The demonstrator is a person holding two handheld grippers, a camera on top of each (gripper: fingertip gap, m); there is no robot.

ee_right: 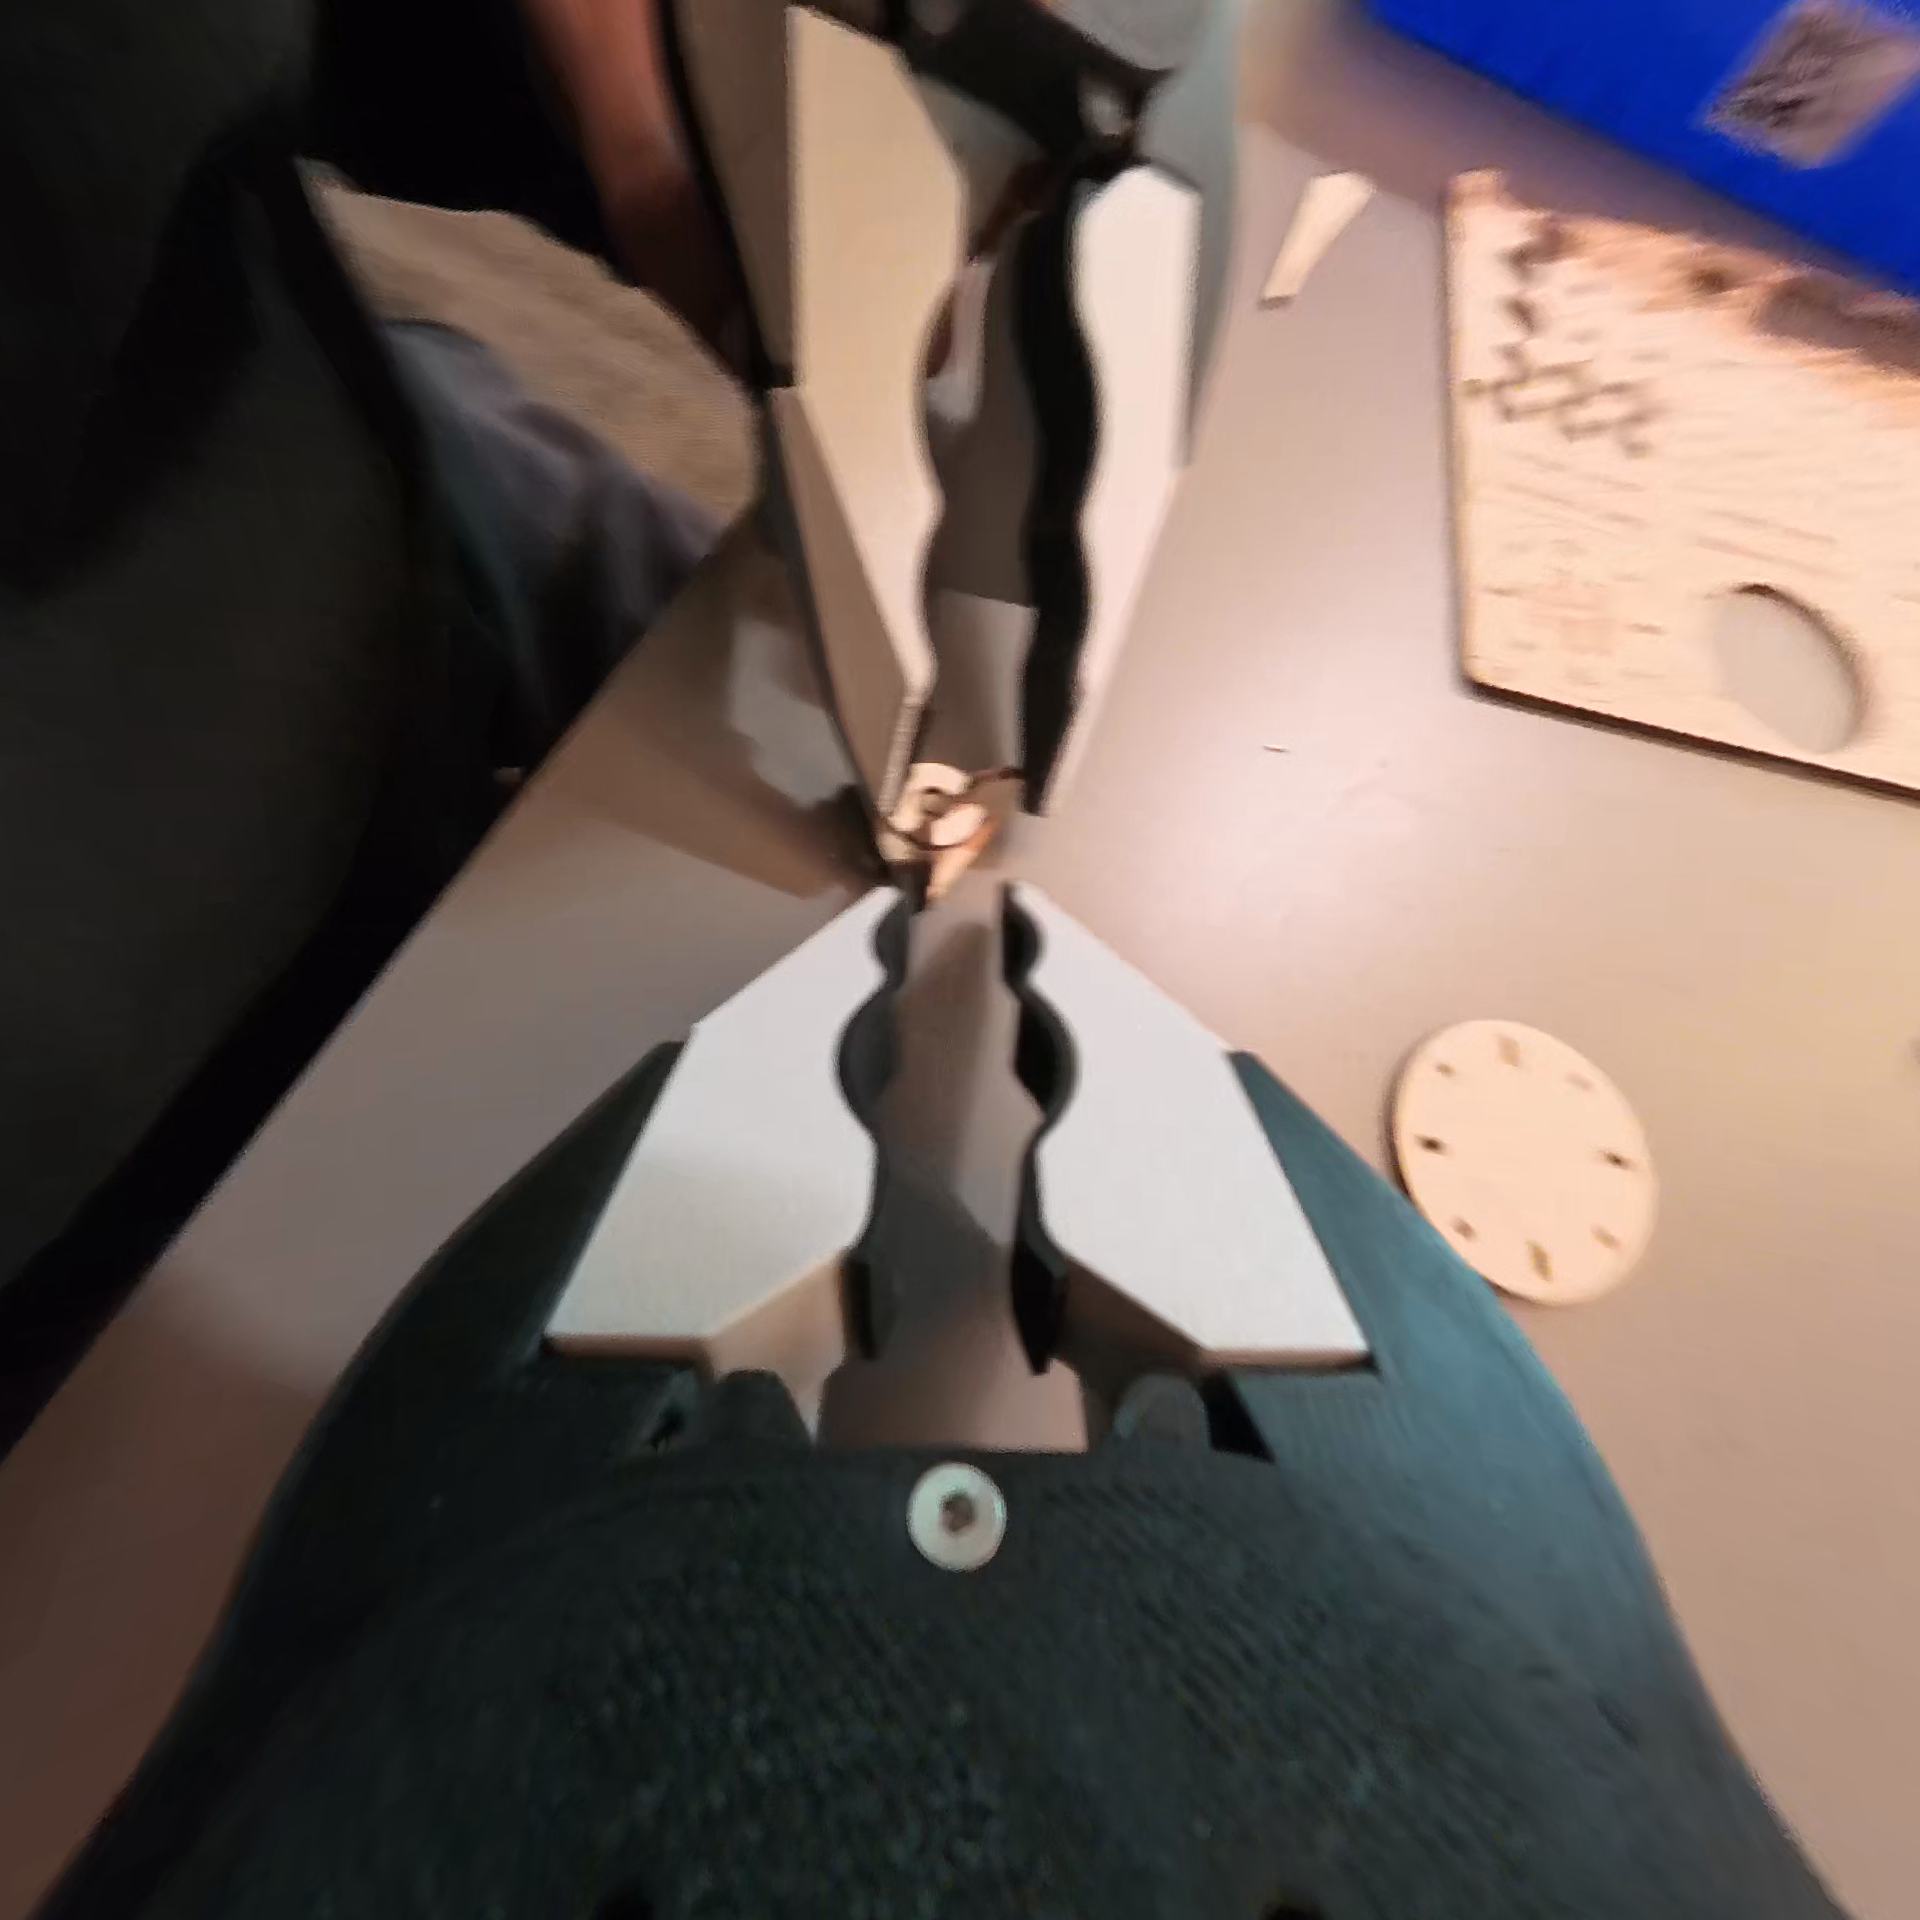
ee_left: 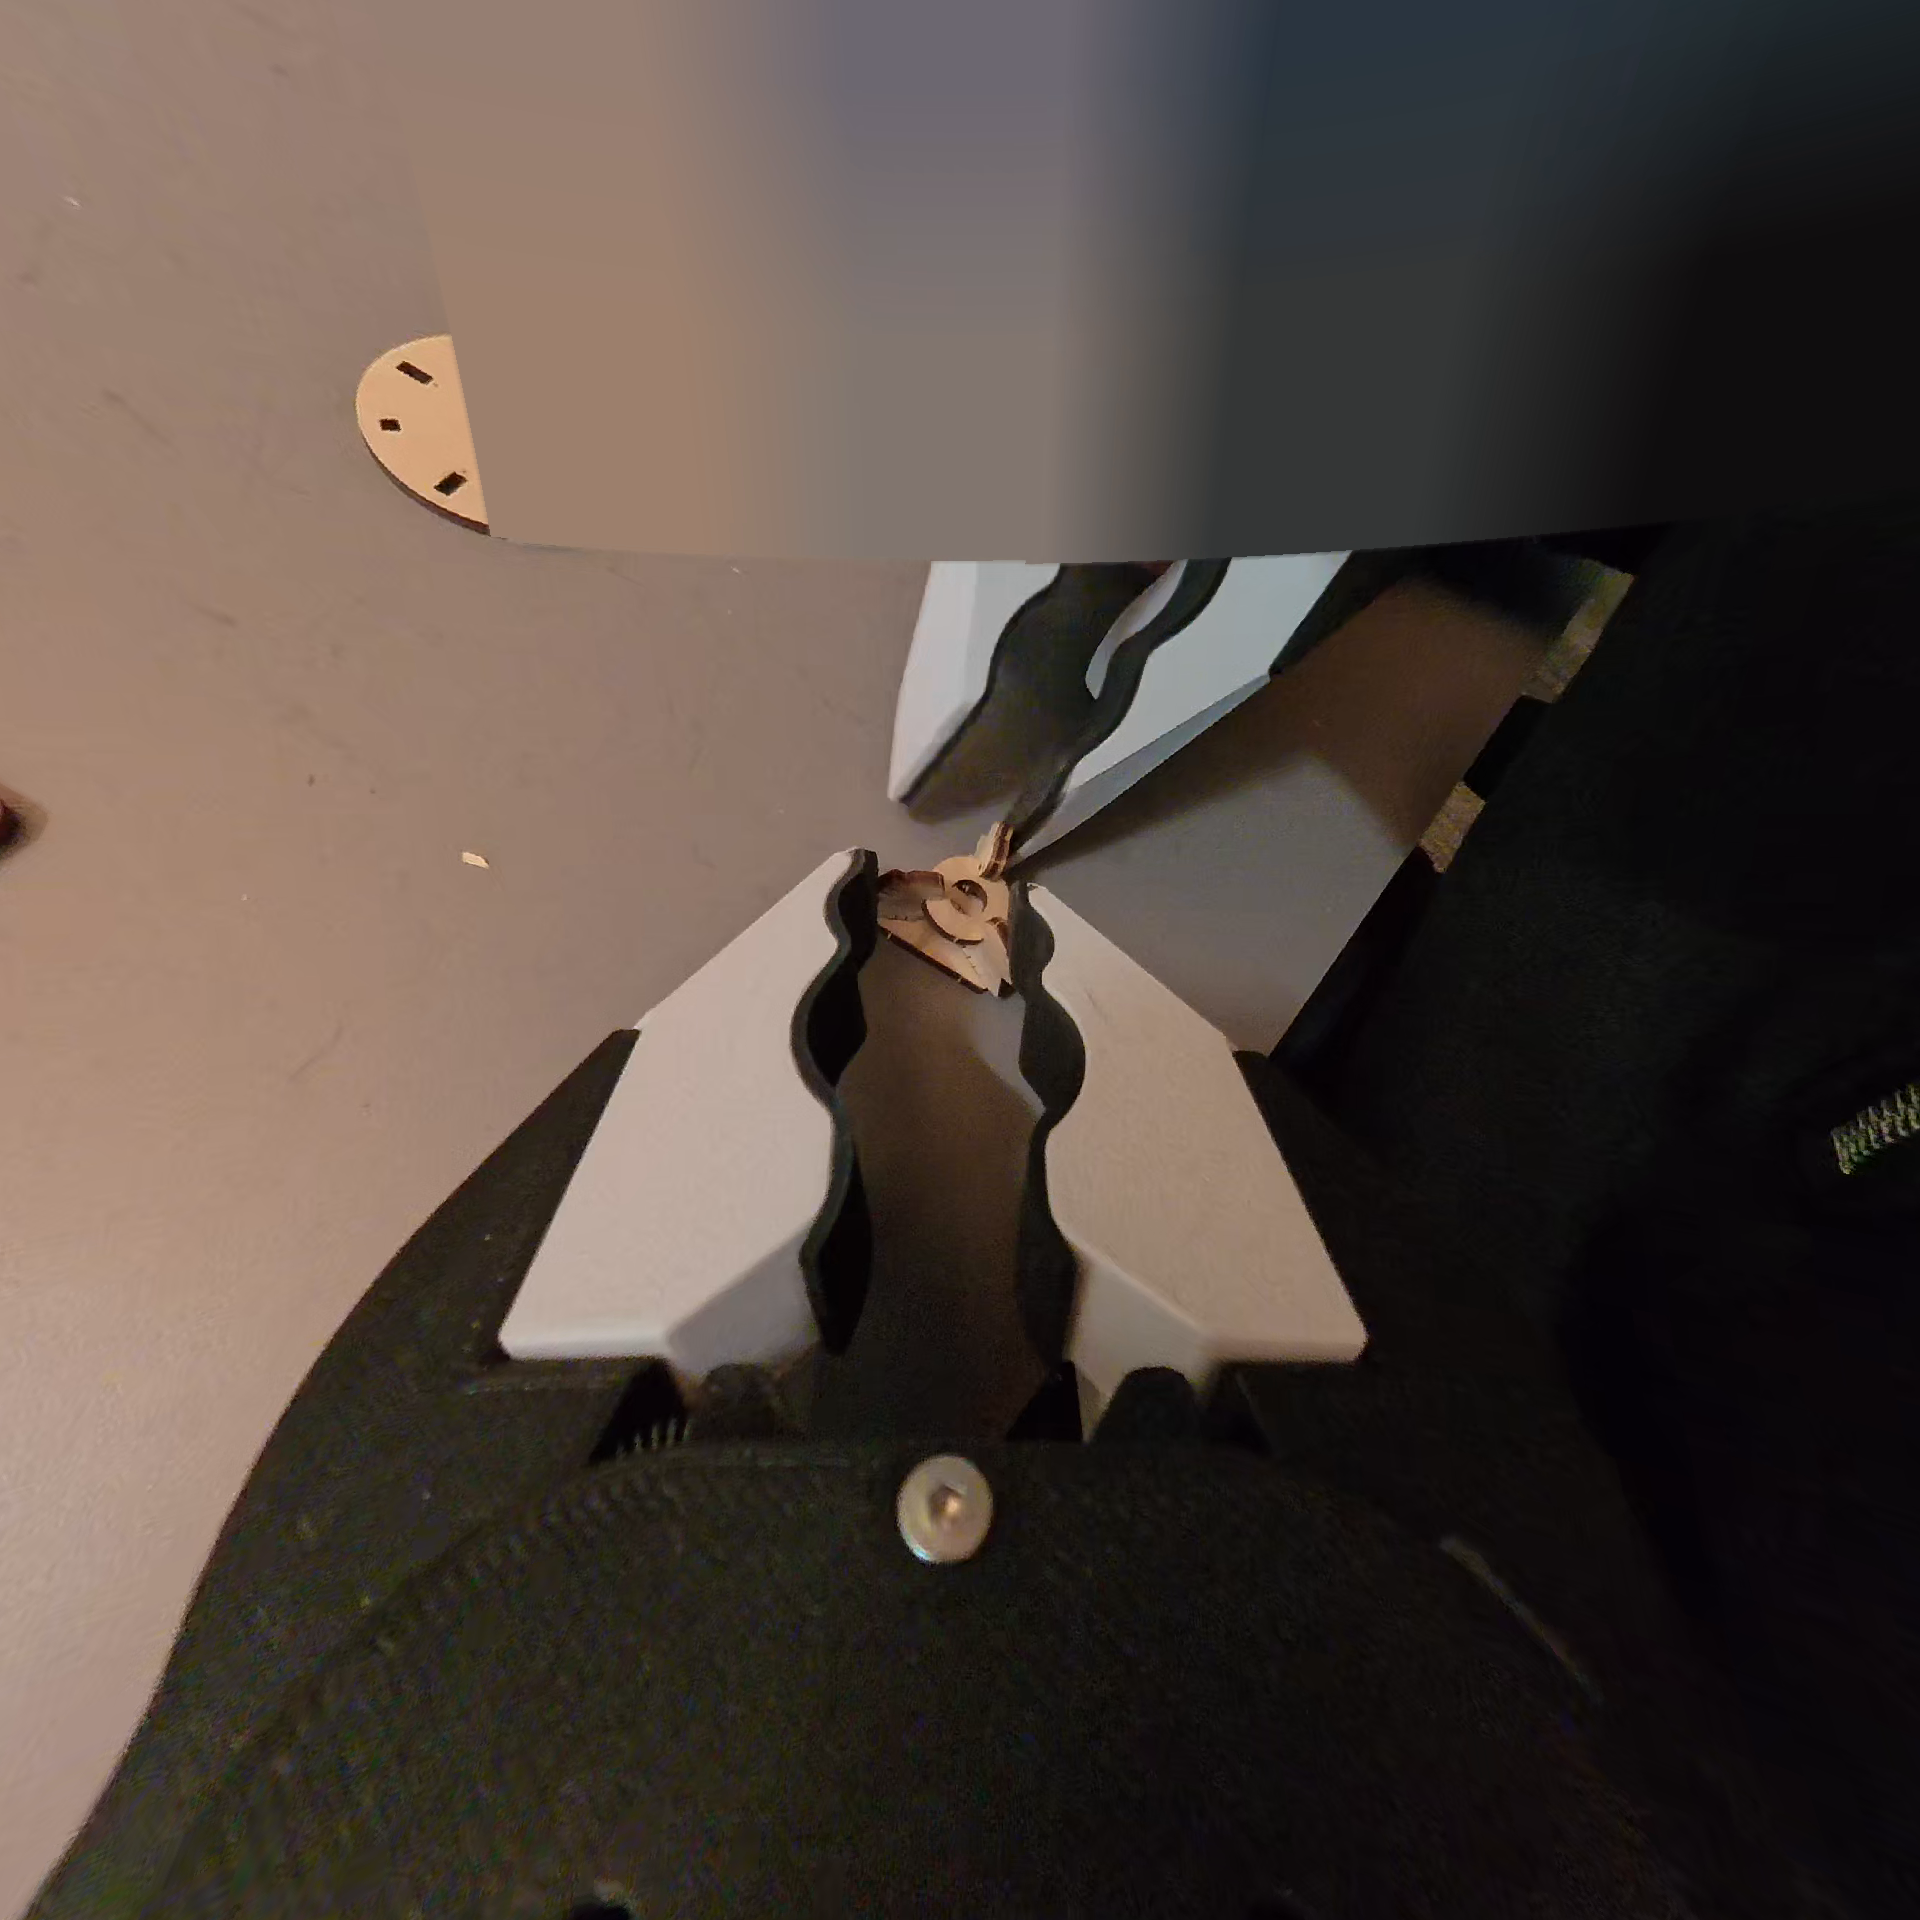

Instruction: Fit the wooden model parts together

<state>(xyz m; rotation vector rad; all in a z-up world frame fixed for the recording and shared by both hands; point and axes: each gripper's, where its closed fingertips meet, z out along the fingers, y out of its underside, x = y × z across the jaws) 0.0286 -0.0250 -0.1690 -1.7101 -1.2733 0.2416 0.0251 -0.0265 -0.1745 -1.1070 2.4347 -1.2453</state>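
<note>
Holding a small wooden assembly between its pads, the left hand-held gripper hovers above the grey surface. The right hand-held gripper faces it tip to tip, jaws narrowly apart, one fingertip just beside a projecting tab. A slotted disc lies well apart to the right.

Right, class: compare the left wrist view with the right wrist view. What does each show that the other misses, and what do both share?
Only the left wrist view: a tiny wood chip on the table and a braided cord at the right edge.

Only the right wrist view: a wooden sheet with a round cut-out, a blue box, a pale sliver and the table's near edge.

Both: the grey table, a slotted wooden disc, the left hand-held gripper clamped on a small wooden assembly, and the right hand-held gripper with fingers apart.
</note>
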